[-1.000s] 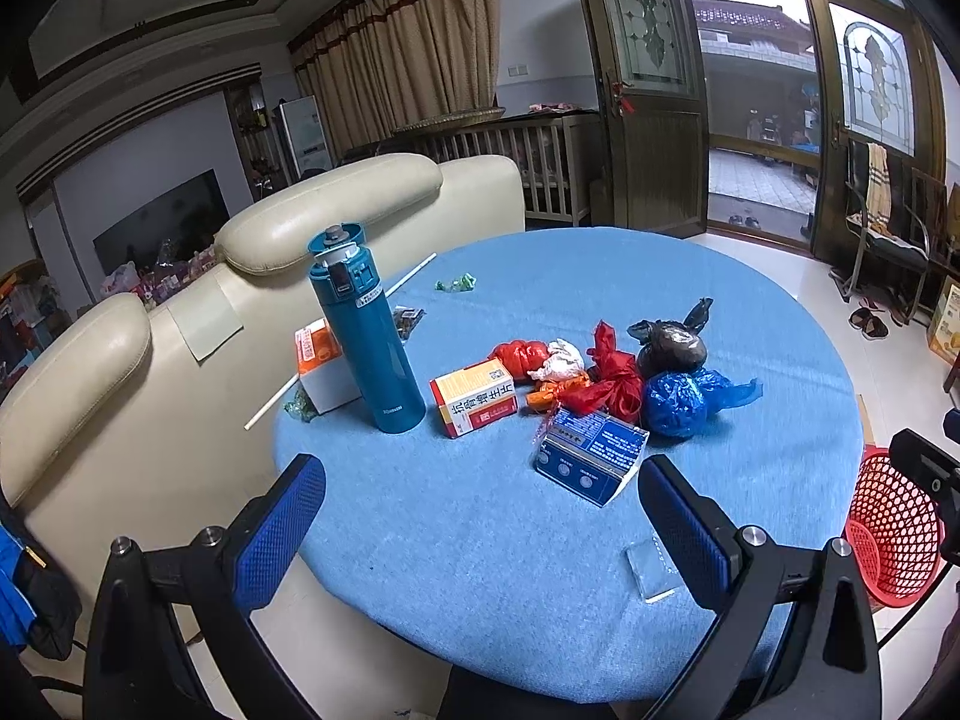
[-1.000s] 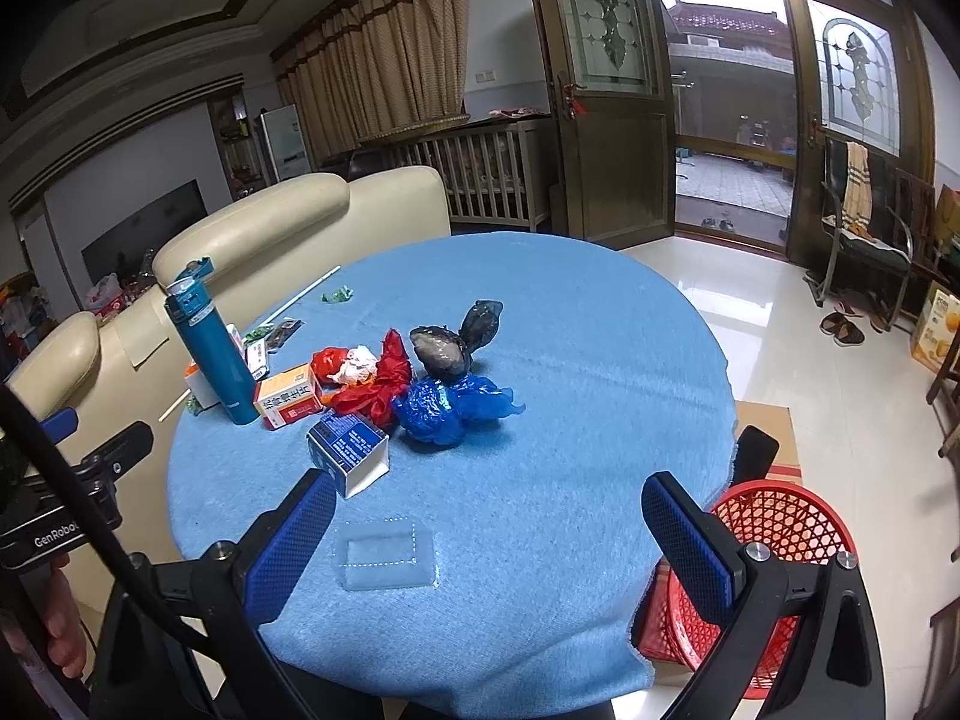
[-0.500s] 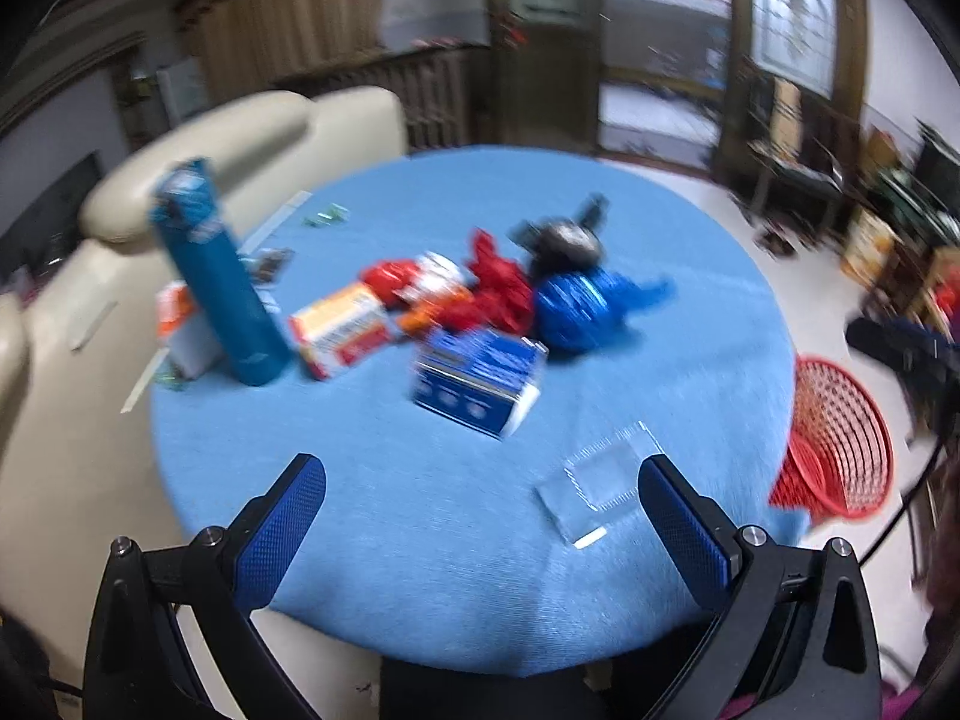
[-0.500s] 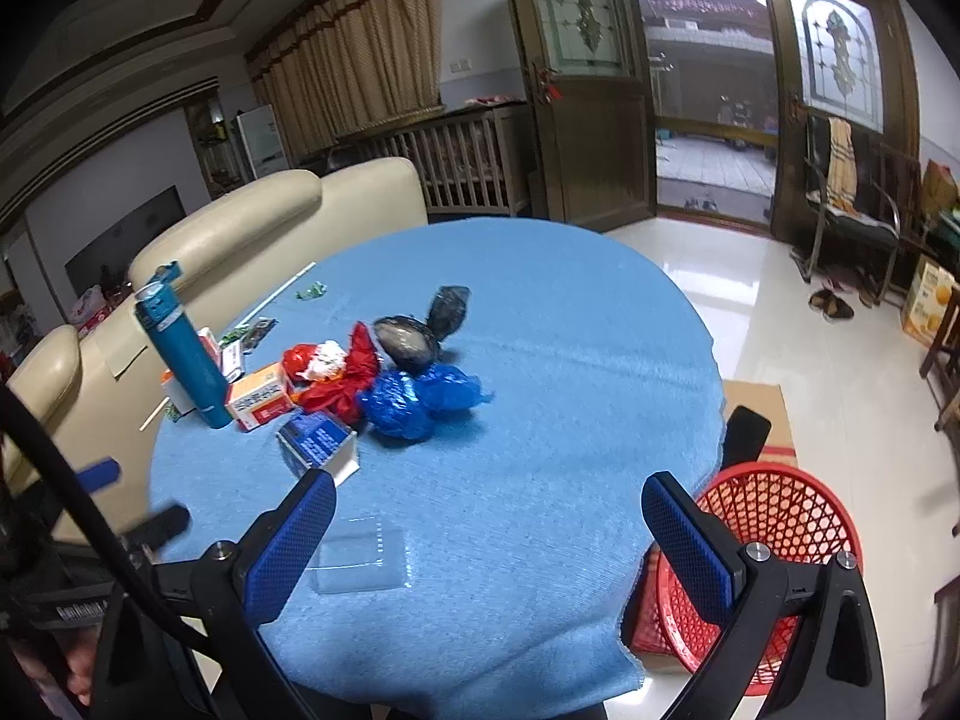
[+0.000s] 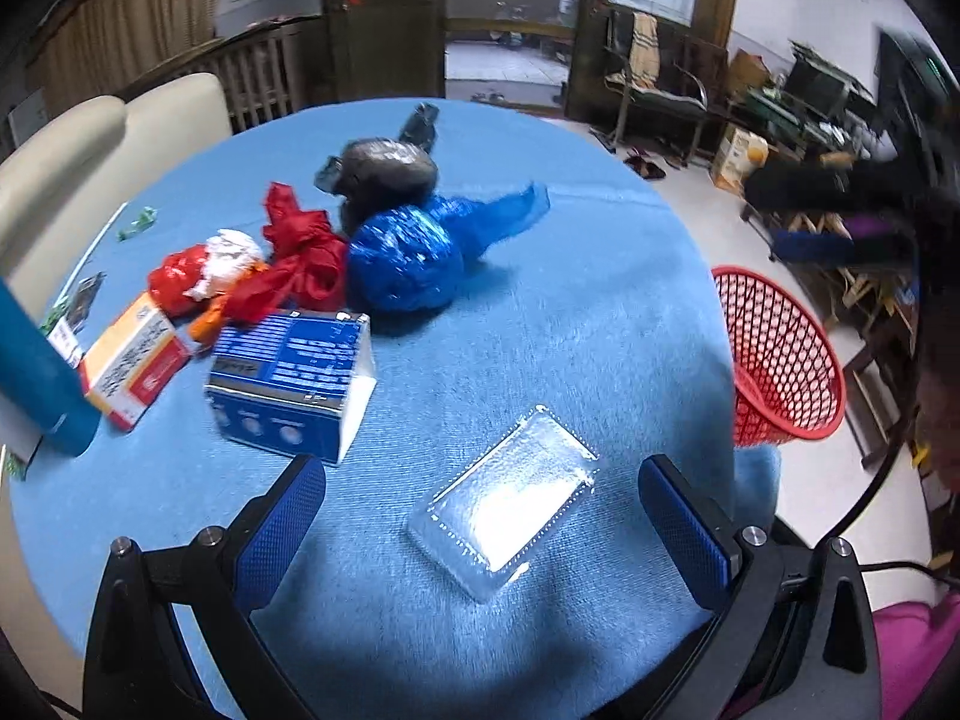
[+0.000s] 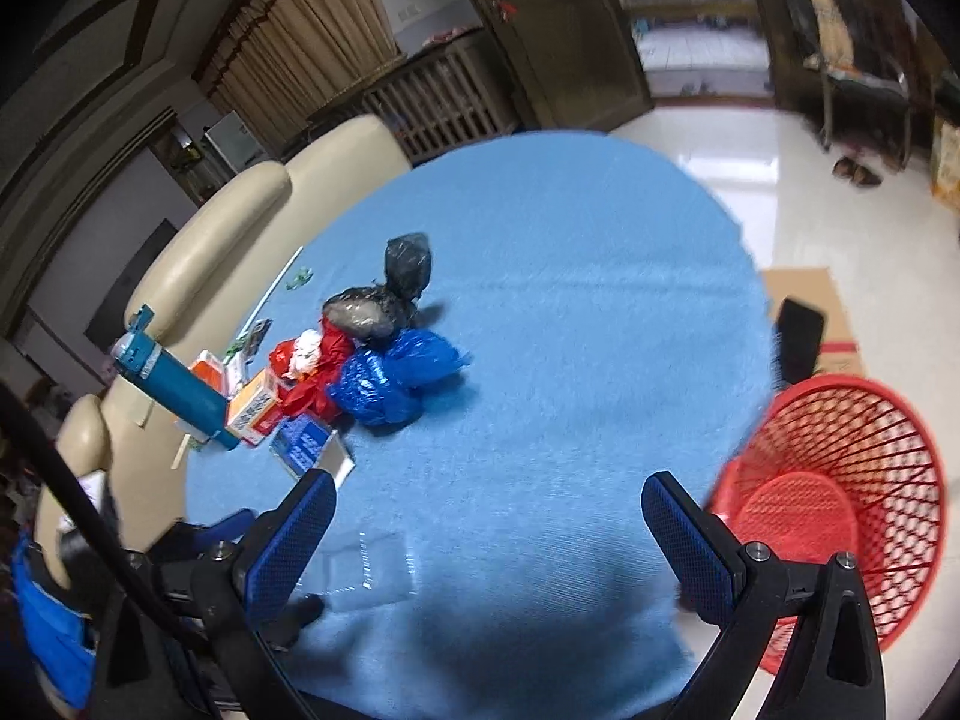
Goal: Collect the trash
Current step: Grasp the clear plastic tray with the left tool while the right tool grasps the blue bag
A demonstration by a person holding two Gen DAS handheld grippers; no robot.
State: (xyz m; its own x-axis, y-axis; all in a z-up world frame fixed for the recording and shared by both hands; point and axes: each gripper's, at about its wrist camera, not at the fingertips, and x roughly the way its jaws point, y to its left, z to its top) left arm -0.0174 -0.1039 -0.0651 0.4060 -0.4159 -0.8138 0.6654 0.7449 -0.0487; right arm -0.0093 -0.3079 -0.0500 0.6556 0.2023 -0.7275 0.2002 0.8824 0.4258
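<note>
On the round blue table (image 5: 600,312) lies a clear plastic tray (image 5: 507,510), straight ahead between the fingers of my open left gripper (image 5: 480,516). Behind it sit a blue box (image 5: 291,381), a blue bag (image 5: 408,261), a red bag (image 5: 297,261), a black bag (image 5: 387,171) and an orange-white box (image 5: 135,363). My right gripper (image 6: 489,546) is open and empty over the table's near edge; the clear tray (image 6: 372,564) shows by its left finger. A red mesh basket (image 6: 840,516) stands on the floor to the right, also in the left wrist view (image 5: 780,354).
A teal bottle (image 6: 174,384) stands at the table's left, also seen in the left wrist view (image 5: 36,372). A cream sofa (image 6: 228,228) runs behind the table. A cardboard sheet (image 6: 810,312) lies on the floor by the basket. Chairs and boxes (image 5: 738,150) stand at far right.
My left gripper has swung right and closer to the table, so the clear tray now lies between its fingers. My right gripper has tilted down towards the table edge and basket.
</note>
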